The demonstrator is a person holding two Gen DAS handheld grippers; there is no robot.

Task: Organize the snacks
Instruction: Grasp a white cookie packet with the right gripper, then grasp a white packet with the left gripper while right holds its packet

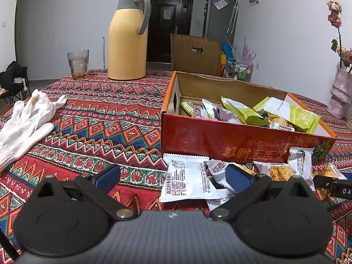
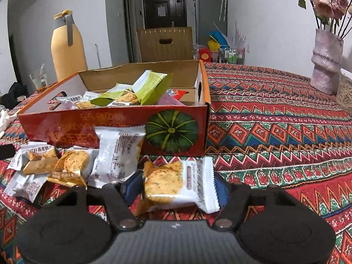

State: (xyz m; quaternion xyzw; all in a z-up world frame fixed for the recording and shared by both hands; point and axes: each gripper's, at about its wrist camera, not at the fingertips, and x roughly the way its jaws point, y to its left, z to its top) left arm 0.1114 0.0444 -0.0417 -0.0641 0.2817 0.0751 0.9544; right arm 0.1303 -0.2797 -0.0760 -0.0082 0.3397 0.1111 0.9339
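A snack packet (image 2: 179, 183) sits clamped between the fingers of my right gripper (image 2: 176, 186), just before the red box (image 2: 114, 127) of snacks. My left gripper (image 1: 173, 176) gapes wide over the cloth (image 1: 99, 121), touching nothing, loose packets (image 1: 187, 180) beside it.

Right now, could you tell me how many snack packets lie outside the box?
5 visible: a held packet in the right gripper, a leaning packet against the box, and three piled packets left of it. More may hide underneath.
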